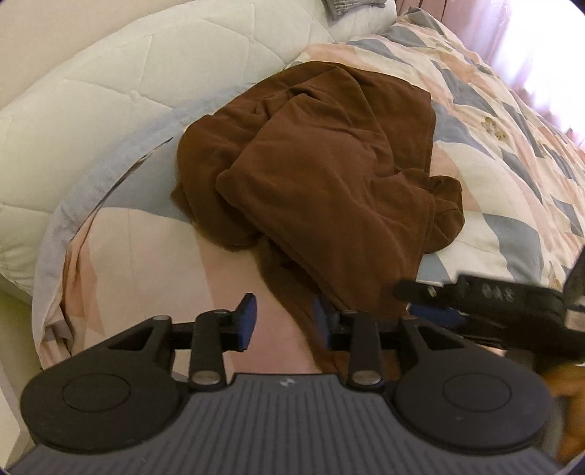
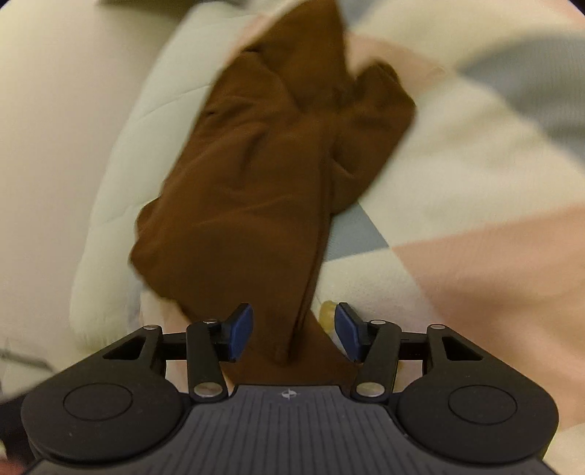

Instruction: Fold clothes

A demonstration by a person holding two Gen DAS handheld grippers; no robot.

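Now | left gripper (image 1: 284, 321) fingers spread, brown garment (image 1: 321, 175) brushing one | right gripper (image 2: 294, 330) spread, straddling its fold

Bedroom in a home, seen from my fingers. Bed: patchwork quilt (image 1: 493, 146) in pink, grey-blue and cream. Left of quilt: pale quilted mattress pad (image 1: 109, 91). Past its far end: a pillow (image 1: 365, 18). Right of quilt: pink curtain (image 1: 512, 33), daylight showing through.

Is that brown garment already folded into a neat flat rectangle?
No, the brown garment lies crumpled in a heap on the quilt.
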